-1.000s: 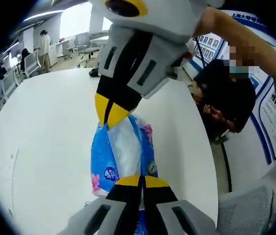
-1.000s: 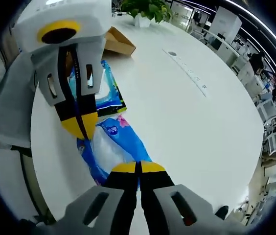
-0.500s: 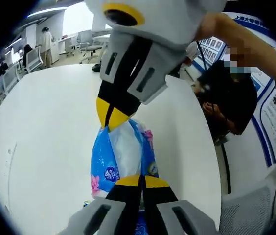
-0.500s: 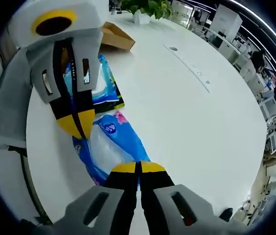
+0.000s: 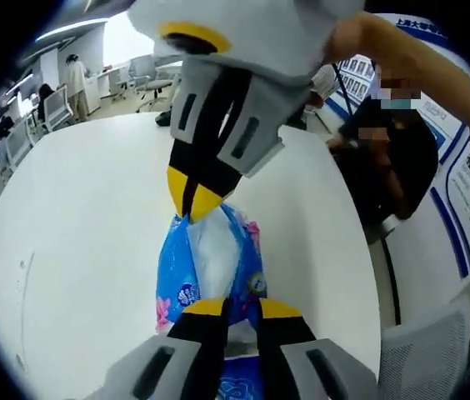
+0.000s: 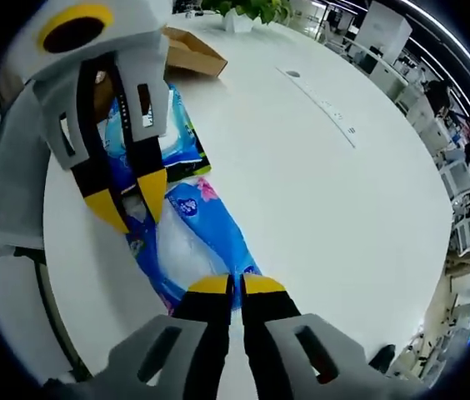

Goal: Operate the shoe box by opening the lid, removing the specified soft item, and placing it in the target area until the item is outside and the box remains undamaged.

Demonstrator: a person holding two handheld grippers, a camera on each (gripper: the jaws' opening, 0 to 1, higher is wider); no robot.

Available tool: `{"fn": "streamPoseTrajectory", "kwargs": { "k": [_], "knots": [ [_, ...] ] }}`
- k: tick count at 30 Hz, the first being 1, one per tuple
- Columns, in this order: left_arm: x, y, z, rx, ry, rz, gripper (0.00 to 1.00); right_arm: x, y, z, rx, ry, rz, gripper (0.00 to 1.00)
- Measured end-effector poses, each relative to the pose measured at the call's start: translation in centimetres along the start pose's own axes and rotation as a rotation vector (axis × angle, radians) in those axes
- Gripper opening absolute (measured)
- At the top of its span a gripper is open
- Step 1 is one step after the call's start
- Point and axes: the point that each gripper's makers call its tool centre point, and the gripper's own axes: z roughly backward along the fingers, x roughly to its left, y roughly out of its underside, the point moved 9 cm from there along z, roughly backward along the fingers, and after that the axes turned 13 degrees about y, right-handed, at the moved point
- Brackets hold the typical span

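Since the earlier pictures the left gripper's [image 6: 127,208] jaws have been parted: in the right gripper view they are seen spread around the near end of the tissue pack [image 6: 192,246], where half a second ago they were pressed together on it. The pack, a soft blue packet with a clear middle, is stretched out over the white table [image 6: 318,192], outside the shoe box [image 6: 187,52], which stands open at the far edge beside a potted plant [image 6: 247,10]. A second blue packet [image 6: 168,137] lies flat on the table behind it. The pack's other end is pinched by the right gripper [image 6: 236,286], whose jaws are closed on the wrapper. In the left gripper view the same pack [image 5: 210,262] is seen between the two tools, the right gripper [image 5: 195,198] reaching in from above. A seated person [image 5: 389,158] is beyond the table edge. With one end freed, the pack may swing or sag from the right grip; a thin pinch of wrapper could tear or slip.
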Motion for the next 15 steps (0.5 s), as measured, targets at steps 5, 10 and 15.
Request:
{"fn": "streamPoseTrajectory", "kwargs": {
  "k": [5,10,15],
  "knots": [
    [-0.3,0.0,0.7,-0.011,-0.026,-0.018,0.19,-0.1,-0.3,1.0,-0.004,0.031,-0.007,0.11],
    [-0.8,0.2,1.7,-0.030,-0.049,-0.019,0.22,0.2,-0.6,2.0,-0.008,0.044,-0.028,0.18],
    [-1.4,0.5,2.8,-0.080,-0.053,0.016,0.28,0.9,-0.8,3.2,-0.013,0.051,-0.039,0.23]
  ]
}}
